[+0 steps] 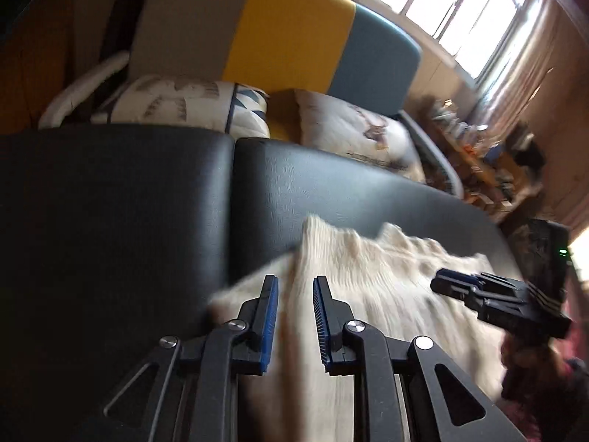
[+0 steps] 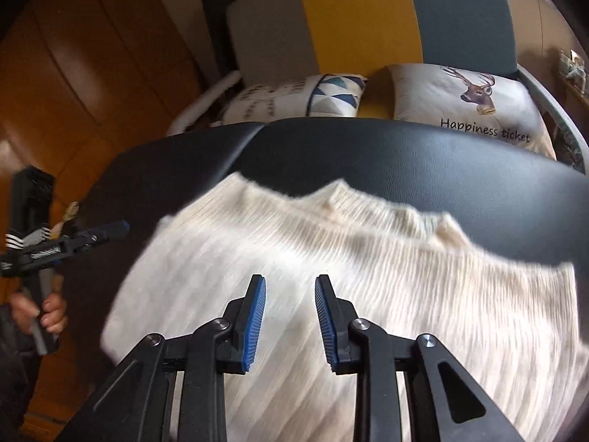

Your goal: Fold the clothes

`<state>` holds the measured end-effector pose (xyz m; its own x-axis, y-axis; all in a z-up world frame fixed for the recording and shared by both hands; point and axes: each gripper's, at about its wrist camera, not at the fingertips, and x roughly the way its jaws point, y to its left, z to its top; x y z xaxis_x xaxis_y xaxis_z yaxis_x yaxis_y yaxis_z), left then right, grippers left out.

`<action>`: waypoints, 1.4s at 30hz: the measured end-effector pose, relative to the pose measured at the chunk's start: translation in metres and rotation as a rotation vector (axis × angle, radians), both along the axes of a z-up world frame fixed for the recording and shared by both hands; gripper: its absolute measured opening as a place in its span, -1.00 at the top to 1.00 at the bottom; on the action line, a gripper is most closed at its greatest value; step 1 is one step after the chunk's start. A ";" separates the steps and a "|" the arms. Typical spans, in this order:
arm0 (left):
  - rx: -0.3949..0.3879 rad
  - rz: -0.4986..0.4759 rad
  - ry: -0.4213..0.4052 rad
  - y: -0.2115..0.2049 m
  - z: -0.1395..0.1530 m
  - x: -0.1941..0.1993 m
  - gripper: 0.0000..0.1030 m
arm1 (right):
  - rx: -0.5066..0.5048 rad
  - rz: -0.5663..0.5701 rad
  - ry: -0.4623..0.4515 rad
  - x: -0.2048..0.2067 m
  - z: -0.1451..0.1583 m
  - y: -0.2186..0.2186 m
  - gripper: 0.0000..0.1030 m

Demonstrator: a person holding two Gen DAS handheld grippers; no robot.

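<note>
A sweater (image 2: 331, 258) is lying across the near half of the bench (image 2: 423, 162), filling the centre and lower right of the right wrist frame. Behind the bench, two cushions (image 2: 460, 103) are sitting side by side against a headboard (image 2: 360, 18) in the upper centre. The left hand-held gripper (image 2: 110, 229) is hovering at the sweater's left edge; the right hand-held gripper (image 2: 289, 287) is hanging over its middle.
</note>
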<state>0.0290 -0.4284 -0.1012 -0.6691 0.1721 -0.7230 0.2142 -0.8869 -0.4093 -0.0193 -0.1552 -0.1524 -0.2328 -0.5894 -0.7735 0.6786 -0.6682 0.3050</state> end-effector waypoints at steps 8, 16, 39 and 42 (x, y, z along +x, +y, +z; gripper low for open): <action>0.172 -0.094 -0.076 0.015 -0.033 0.081 0.38 | 0.056 -0.092 -0.009 0.040 -0.011 0.056 0.47; 0.166 -0.044 -0.119 0.051 -0.055 0.109 0.79 | 0.125 -0.116 -0.080 0.058 -0.044 0.092 0.55; 0.133 -0.035 -0.100 0.031 -0.024 0.072 -0.53 | 0.012 -0.091 -0.170 0.101 -0.038 0.123 0.51; 0.187 -0.078 -0.139 0.030 -0.035 0.061 -0.53 | 0.010 -0.094 -0.171 0.101 -0.038 0.122 0.51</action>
<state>0.0896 -0.3988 -0.1359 -0.5449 0.3588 -0.7578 0.2140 -0.8144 -0.5395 0.0815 -0.0333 -0.1908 -0.1512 -0.5632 -0.8124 0.5525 -0.7296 0.4030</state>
